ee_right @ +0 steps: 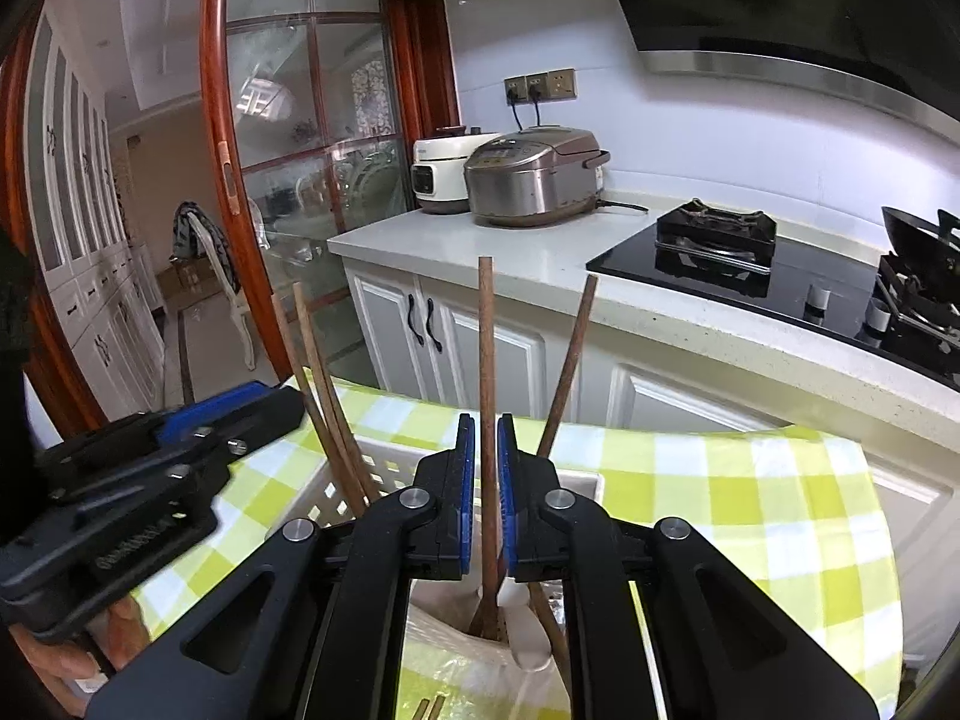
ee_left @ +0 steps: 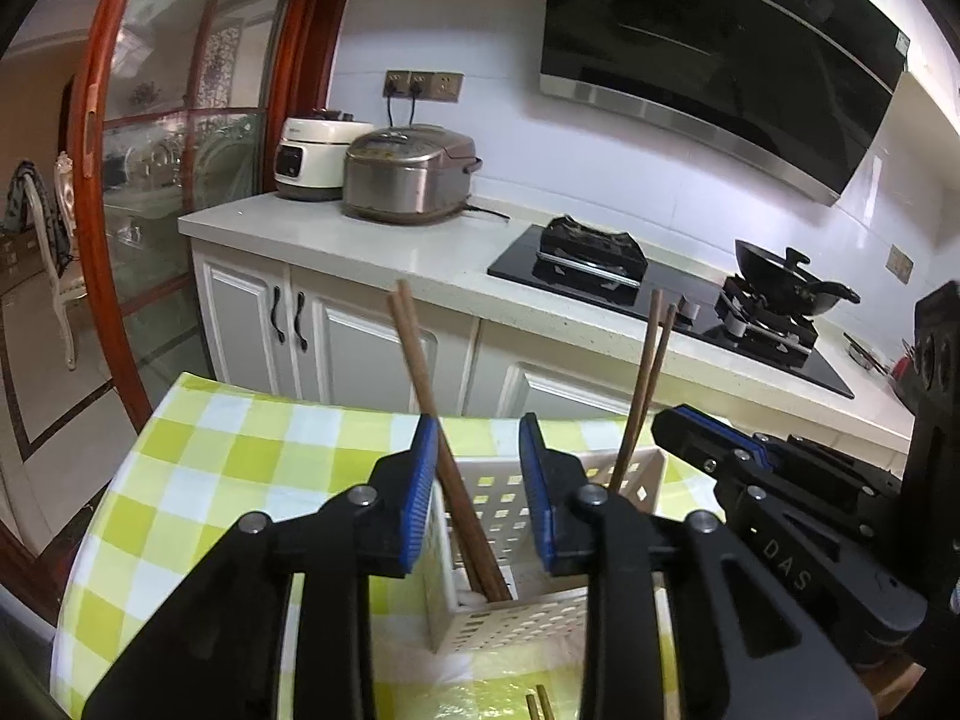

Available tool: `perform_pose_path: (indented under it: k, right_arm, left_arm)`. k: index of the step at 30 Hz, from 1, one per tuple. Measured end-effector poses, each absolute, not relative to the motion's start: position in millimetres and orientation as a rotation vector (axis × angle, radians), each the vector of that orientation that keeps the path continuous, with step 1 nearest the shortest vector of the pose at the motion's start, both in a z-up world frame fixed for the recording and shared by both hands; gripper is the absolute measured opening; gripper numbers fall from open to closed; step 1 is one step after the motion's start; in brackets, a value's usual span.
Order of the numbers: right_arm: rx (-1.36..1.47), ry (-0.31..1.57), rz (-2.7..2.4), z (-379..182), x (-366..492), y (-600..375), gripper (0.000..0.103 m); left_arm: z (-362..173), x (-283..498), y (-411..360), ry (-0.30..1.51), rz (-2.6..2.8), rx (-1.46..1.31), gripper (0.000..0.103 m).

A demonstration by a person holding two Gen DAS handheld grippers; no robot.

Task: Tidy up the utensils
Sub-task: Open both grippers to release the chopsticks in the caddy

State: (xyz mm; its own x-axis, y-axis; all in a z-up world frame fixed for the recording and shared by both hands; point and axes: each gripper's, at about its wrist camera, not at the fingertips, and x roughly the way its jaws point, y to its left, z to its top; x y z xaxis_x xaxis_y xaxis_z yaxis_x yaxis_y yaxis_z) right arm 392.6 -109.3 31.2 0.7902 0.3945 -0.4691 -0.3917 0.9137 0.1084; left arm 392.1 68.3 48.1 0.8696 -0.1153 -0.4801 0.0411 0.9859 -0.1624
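Chopsticks stand in the white perforated holder (ee_left: 522,624), our landmark, which sits on the green-and-white checked tablecloth (ee_left: 198,480). Going left to right in the left wrist view, we see a pair of chopsticks (ee_left: 420,372) leaning toward the holder's left wall, its lower ends down inside the basket. Our left gripper (ee_left: 477,480) hangs over the holder with its blue pads parted; the pair runs just beside the left pad, and we cannot tell whether it touches. Further right, a second pair (ee_left: 645,384) rises from the holder's right side. At the holder's far right edge our right gripper (ee_left: 708,444) reaches in. In the right wrist view that right gripper (ee_right: 486,492) is nearly closed around one upright chopstick (ee_right: 487,372), with slim gaps at both pads, so we see no firm pinch. Its partner (ee_right: 570,360) leans right of the holder's middle.
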Motion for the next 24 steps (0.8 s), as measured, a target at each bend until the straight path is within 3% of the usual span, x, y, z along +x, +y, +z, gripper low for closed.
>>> perform_pose_path:
  k: [3,11,15,18,24]
  right_arm:
    - [0.015,0.497,0.415,34,384,-113,0.027]
    - [0.038,0.415,0.432,56,340,-130,0.027]
    - [0.064,0.380,0.447,61,305,-143,0.027]
    - [0.076,0.370,0.444,56,283,-152,0.027]
    - [0.081,0.401,0.437,35,250,-161,0.027]
  left_arm:
    - [53,381,72,0.488,-0.061,-0.146,0.041]
    - [65,333,75,0.430,-0.019,-0.142,0.054]
    - [71,297,70,0.371,0.007,-0.130,0.075]
    - [72,270,64,0.333,0.028,-0.111,0.084]
    - [61,228,50,0.323,0.037,-0.070,0.093]
